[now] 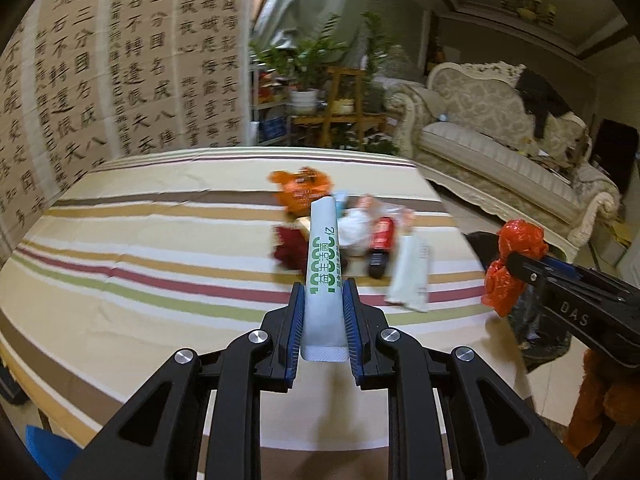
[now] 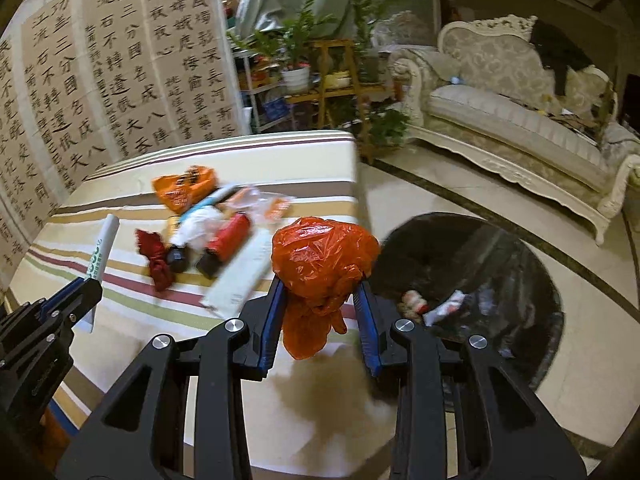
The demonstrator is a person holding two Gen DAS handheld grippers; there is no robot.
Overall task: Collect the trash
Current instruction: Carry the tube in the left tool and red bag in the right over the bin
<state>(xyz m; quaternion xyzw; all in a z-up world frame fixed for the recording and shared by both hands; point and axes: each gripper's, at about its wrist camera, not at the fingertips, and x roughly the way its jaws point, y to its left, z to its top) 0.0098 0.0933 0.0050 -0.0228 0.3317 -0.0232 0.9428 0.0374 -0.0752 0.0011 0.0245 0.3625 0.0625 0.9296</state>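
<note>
My left gripper (image 1: pixel 323 292) is shut on a long white packet with green print (image 1: pixel 325 264), held above the striped table (image 1: pixel 140 240). My right gripper (image 2: pixel 322 280) is shut on a crumpled red plastic bag (image 2: pixel 320 256), held at the table's right edge beside a black trash bin (image 2: pixel 472 280). A pile of trash lies mid-table: an orange wrapper (image 2: pixel 180 188), a dark red crumpled piece (image 2: pixel 154 256), red-and-black tubes (image 2: pixel 226 244), a white flat packet (image 2: pixel 244 272). In the left wrist view the right gripper (image 1: pixel 516 260) holds the red bag (image 1: pixel 508 264) at far right.
The bin holds several scraps (image 2: pixel 436 304). A cream sofa (image 2: pixel 520 112) stands at the right across a tiled floor. A calligraphy screen (image 2: pixel 100 80) stands behind the table. Potted plants on a wooden stand (image 2: pixel 320 68) are at the back.
</note>
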